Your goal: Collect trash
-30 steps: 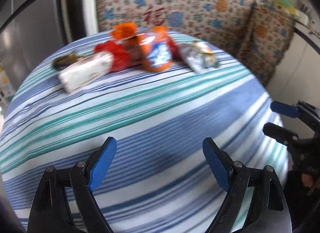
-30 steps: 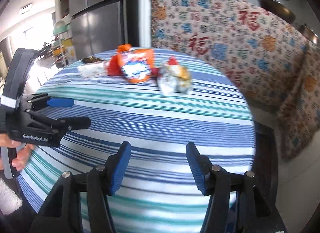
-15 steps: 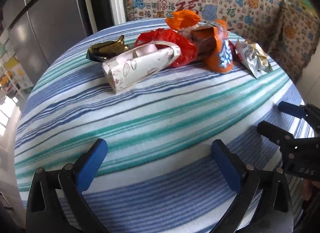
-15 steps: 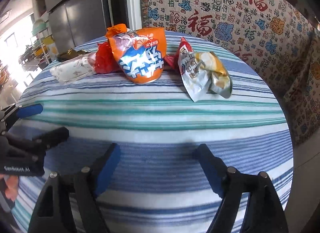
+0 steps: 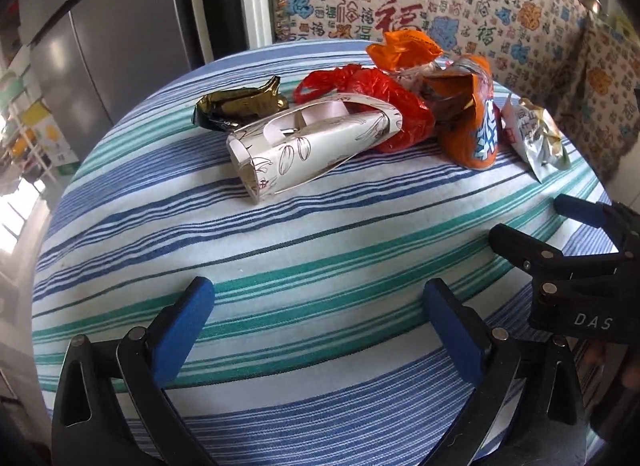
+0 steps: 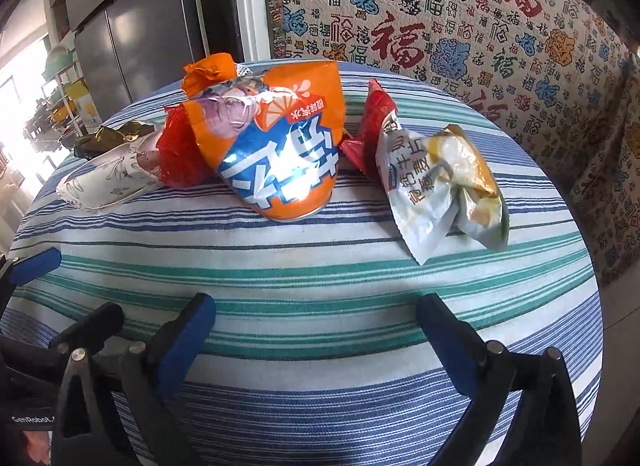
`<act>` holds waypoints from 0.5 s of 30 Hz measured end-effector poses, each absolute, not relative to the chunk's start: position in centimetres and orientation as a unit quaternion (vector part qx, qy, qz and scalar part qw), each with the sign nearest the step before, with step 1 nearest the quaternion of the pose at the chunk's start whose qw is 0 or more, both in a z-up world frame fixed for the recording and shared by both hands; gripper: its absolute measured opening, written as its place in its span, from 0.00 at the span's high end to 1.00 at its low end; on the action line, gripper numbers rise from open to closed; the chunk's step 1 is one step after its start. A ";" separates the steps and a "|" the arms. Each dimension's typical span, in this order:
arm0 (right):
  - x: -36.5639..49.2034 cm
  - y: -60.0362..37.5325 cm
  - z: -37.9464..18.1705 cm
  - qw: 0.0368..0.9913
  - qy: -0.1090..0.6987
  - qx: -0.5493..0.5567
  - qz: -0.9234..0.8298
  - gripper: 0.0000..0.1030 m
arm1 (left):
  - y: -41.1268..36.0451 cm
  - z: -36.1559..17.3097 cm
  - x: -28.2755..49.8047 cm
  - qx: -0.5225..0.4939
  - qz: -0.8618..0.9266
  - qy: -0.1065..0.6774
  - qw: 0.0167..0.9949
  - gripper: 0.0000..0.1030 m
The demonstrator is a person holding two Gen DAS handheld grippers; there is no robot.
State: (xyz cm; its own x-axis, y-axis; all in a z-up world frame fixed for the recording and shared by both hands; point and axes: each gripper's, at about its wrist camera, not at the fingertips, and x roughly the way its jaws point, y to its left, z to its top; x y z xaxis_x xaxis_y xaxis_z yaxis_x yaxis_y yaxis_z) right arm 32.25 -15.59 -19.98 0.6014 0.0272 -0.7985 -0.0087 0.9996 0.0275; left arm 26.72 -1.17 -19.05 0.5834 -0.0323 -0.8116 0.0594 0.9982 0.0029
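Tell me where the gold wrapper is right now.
In the left wrist view, the gold wrapper lies at the far left of the trash pile, just behind the white paper carton and left of the red plastic bag.

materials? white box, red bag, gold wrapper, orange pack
White box: looks like thin matte card, printed line drawings, cut window, crushed end.
Red bag: thin glossy plastic film, translucent, crinkled, knotted handles.
Gold wrapper: likely metallised foil, sharp mirror-like creases.
Orange pack: glossy printed film, strong glare; silvery inside suggests a foil lining.
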 end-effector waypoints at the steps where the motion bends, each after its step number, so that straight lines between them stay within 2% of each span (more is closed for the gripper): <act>1: 32.2 -15.5 -20.0 0.895 0.446 0.010 0.010 0.00 | -1.2 -19.0 26.7 0.015 -0.026 0.456 0.890 0.00; 15: 32.3 -15.5 -20.0 0.895 0.446 0.011 0.009 0.00 | -1.1 -19.1 26.8 0.013 -0.027 0.455 0.890 0.00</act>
State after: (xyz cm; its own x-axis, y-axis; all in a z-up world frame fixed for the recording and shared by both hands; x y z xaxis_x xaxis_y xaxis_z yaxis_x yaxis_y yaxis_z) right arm 32.31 -15.51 -20.01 0.6012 0.0261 -0.7987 -0.0066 0.9996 0.0277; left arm 26.76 -1.07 -19.08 0.5838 -0.0358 -0.8111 0.0599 0.9982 -0.0010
